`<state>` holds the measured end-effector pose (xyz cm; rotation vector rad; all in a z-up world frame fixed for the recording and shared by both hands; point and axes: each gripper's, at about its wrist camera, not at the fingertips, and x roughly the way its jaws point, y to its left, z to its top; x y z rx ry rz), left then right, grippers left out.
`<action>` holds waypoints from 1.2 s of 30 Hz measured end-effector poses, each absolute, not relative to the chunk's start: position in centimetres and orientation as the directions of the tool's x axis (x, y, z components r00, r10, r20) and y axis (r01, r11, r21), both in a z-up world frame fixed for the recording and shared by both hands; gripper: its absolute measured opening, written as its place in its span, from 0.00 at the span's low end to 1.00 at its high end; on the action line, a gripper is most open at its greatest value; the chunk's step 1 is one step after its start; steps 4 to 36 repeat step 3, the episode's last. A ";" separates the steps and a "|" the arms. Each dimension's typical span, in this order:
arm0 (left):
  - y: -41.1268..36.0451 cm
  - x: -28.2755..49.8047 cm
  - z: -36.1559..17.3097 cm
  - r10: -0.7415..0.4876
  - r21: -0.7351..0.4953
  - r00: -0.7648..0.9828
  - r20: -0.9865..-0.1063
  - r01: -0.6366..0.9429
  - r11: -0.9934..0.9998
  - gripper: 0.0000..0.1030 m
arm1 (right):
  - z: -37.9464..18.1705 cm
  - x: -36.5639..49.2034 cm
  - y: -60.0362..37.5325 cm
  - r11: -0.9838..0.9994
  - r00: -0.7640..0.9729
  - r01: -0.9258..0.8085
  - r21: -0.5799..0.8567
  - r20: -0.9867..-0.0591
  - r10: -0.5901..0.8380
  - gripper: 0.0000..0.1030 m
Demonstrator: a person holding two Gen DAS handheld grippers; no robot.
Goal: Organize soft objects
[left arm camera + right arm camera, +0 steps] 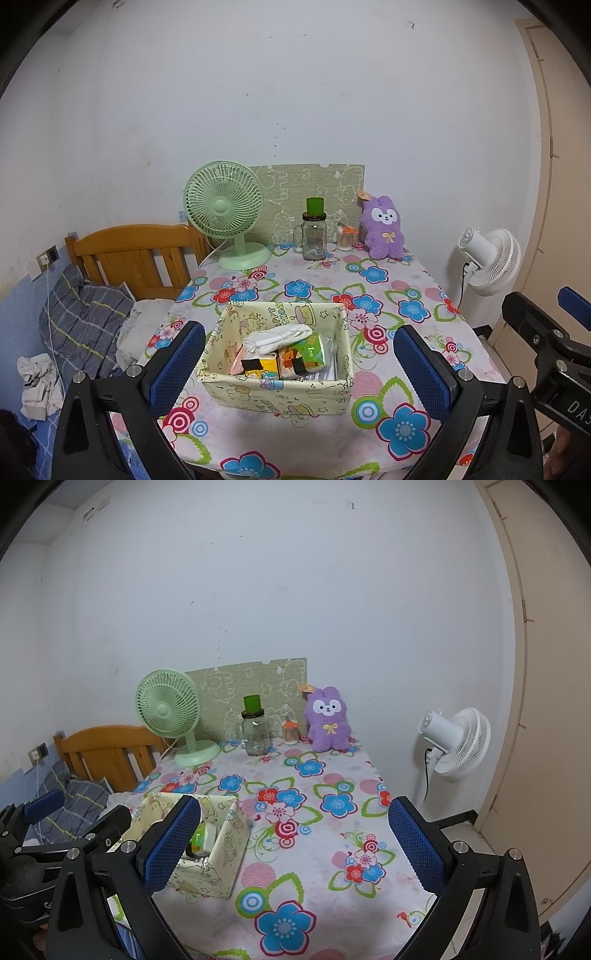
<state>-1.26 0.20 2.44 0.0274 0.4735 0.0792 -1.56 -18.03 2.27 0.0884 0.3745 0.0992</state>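
Floral cloth covers the table [369, 280] in front of you, and on its near left part stands the pale yellow fabric basket [275, 391]. Inside it lie a white folded cloth [275, 338] and colourful soft packets [291, 360] (their prints are too small to read). Your left gripper [299, 363] hangs wide open, its blue pads either side of the basket, gripping nothing. Your right gripper [295, 843] is just as wide and empty over bare cloth right of the basket. At the far edge sit a purple plush bunny [382, 229], a glass jar [314, 236] and a green fan [225, 210].
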 end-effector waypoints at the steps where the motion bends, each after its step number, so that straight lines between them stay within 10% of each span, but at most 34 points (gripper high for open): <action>1: 0.3 -1.3 2.4 0.082 0.044 0.887 -0.454 -0.070 0.997 1.00 | 2.3 -1.5 -18.0 0.991 0.926 -0.081 0.106 -0.361 0.114 1.00; 36: 0.3 -1.3 2.4 0.082 0.043 0.887 -0.454 -0.070 0.997 1.00 | 2.2 -1.5 -18.0 0.991 0.925 -0.081 0.107 -0.361 0.115 1.00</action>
